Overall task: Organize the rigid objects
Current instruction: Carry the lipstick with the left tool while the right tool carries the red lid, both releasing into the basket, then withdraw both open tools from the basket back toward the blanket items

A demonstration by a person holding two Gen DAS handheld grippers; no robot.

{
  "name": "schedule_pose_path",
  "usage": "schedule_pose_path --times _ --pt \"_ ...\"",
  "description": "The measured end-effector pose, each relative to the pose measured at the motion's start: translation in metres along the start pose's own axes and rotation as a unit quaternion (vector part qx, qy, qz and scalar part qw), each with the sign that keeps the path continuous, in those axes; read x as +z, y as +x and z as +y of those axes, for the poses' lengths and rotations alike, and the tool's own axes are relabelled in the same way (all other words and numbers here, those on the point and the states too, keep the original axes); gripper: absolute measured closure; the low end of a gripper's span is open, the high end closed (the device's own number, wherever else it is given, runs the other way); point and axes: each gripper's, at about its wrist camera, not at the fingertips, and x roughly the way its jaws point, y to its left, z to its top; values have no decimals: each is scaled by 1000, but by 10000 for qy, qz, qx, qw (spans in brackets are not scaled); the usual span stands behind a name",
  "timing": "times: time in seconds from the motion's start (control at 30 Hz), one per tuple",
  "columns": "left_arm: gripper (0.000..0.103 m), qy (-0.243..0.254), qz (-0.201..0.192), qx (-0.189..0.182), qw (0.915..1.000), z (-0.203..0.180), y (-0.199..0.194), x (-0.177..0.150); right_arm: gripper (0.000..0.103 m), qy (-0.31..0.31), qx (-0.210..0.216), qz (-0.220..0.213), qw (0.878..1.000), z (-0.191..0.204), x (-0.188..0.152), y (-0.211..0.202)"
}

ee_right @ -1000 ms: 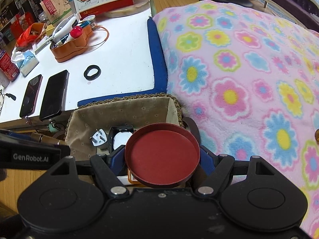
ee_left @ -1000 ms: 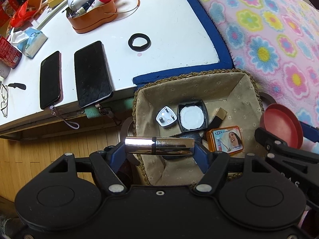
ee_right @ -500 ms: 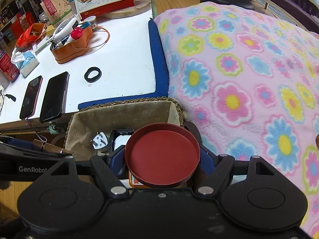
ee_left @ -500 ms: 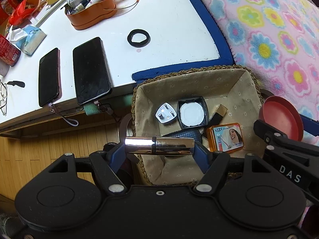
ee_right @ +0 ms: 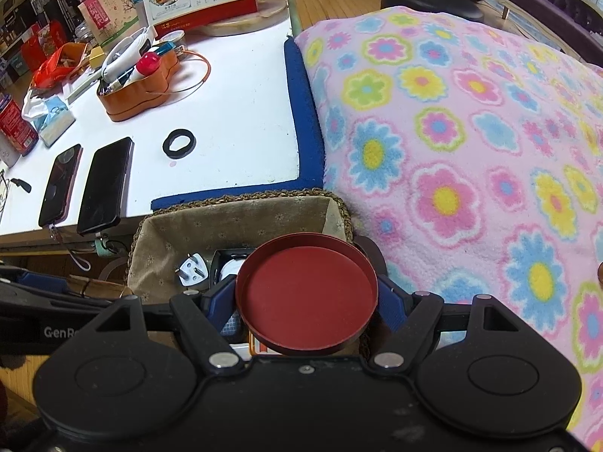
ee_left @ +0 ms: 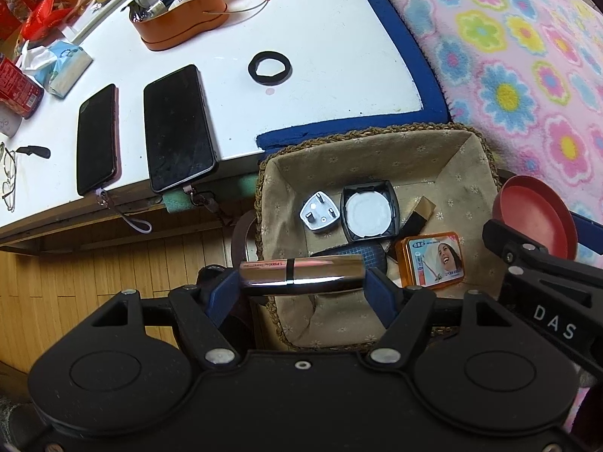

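Note:
My left gripper is shut on a shiny metallic lipstick tube, held crosswise above the near edge of a cloth-lined woven basket. In the basket lie a white plug, a black square compact, an orange tin and a dark gold-tipped stick. My right gripper is shut on a round red lid, held above the basket's right side. The lid also shows in the left wrist view.
A white table lies beyond the basket with two phones, a black ring, an orange organizer, a tissue pack and a red can. A flowered pink blanket lies to the right. Wooden floor lies left.
Both grippers have shifted slightly over the basket while keeping their grip; the view of the basket has moved a little. Nothing was released.

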Motion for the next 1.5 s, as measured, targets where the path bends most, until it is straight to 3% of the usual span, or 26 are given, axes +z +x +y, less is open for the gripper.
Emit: schedule_pose_path --times 0.07,0.4,0.63,0.9,1.1,1.33,1.5 --pt "29 -31 -18 -14 10000 2 -1 0 23 33 -30 -20 10000 0 1 0" --pt "29 -57 94 -31 9999 2 1 1 21 18 -4 66 10000 -2 -4 0" --pt "29 -86 241 -91 9996 2 4 1 6 -64 14 203 9998 -3 -11 -5" --pt "29 1 104 -5 9999 1 -3 0 1 -200 -378 240 9988 -2 -17 -11" --pt "29 -48 -90 216 9997 3 -18 -2 1 -158 -445 8 9989 -11 -24 -32" --pt "29 -662 -237 -22 9975 18 -35 -5 1 -109 -660 -330 9972 -22 -31 -64" --pt "29 -885 -306 -335 9950 14 -43 -12 1 127 -582 -530 9968 -38 -37 -80"
